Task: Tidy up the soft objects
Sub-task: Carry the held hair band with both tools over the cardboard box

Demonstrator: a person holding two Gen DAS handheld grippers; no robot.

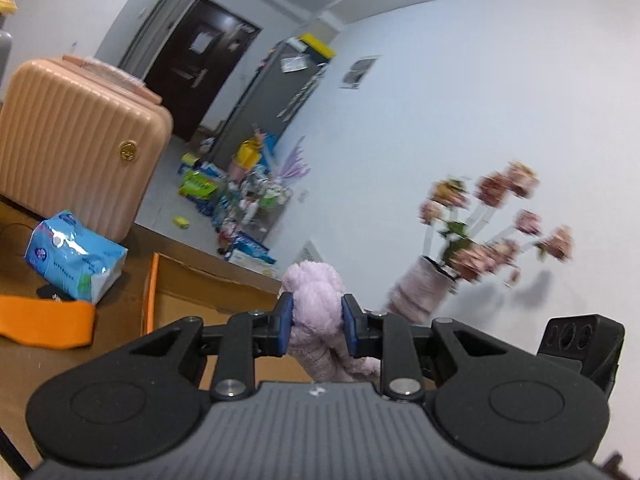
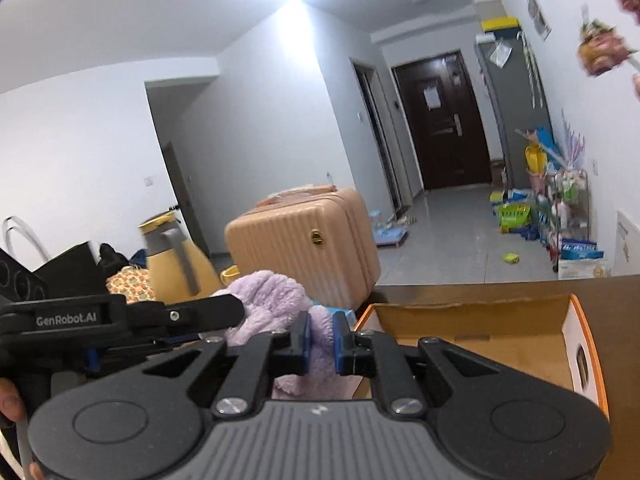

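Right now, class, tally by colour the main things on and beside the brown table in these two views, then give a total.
Lilac: 1, the plush toy
Peach: 1, the suitcase
Blue: 1, the tissue pack
Yellow: 1, the jug
Orange-edged: 1, the cardboard box
Total: 5

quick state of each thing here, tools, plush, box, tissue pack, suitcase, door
left tool: shut on plush
right tool: shut on plush
plush: held in the air by both tools
box: open, no contents visible
tissue pack: lying on the table, wrapper torn open
suitcase: closed, upright
door: closed
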